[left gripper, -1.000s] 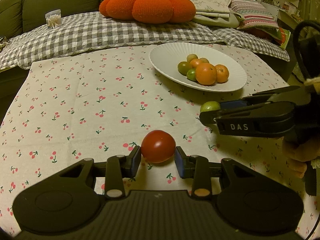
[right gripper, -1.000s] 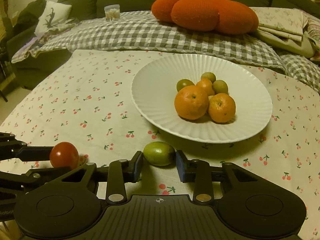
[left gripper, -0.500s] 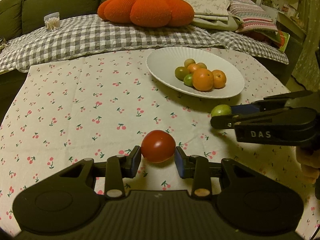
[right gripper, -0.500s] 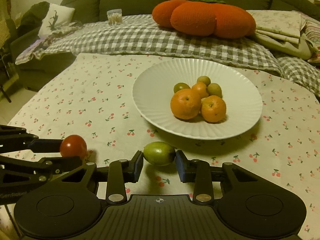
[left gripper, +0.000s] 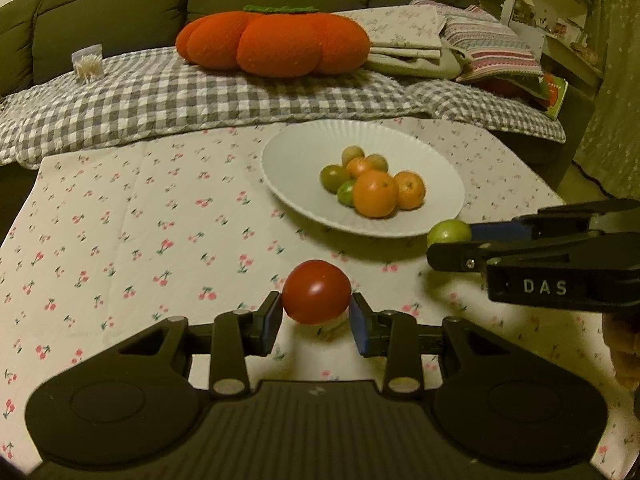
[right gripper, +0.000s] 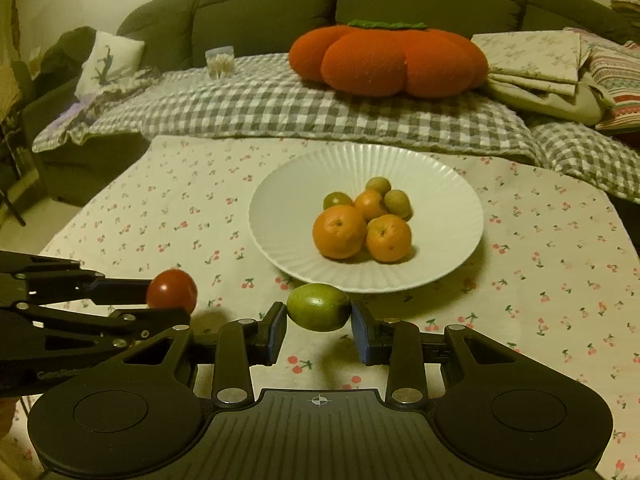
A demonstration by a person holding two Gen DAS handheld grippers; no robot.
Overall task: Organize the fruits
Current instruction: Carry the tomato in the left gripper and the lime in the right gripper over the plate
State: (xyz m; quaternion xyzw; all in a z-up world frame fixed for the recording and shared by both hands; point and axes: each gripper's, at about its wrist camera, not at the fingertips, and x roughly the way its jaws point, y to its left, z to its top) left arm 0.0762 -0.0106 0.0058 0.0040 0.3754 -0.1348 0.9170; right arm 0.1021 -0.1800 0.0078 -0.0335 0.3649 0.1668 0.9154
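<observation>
My left gripper (left gripper: 316,314) is shut on a red tomato (left gripper: 317,292), held above the cherry-print tablecloth (left gripper: 140,232). My right gripper (right gripper: 319,328) is shut on a green fruit (right gripper: 319,306), lifted just in front of the near rim of the white ribbed plate (right gripper: 448,208). The plate holds oranges (right gripper: 340,232) and several small green and brownish fruits (right gripper: 397,204). In the left wrist view the right gripper (left gripper: 444,240) comes in from the right with the green fruit (left gripper: 449,232). In the right wrist view the left gripper (right gripper: 176,300) carries the tomato (right gripper: 172,289) at the left.
A sofa behind the table carries a grey checked blanket (right gripper: 280,108), a big orange pumpkin cushion (right gripper: 384,60), folded cloths (right gripper: 532,64) and a small clear box (right gripper: 219,60). The table's edges fall away at the left and right. A person's hand (left gripper: 626,348) shows at the right.
Both grippers have risen with their fruits and pulled back a little; the plate and table look smaller and farther. The grips have not changed.
</observation>
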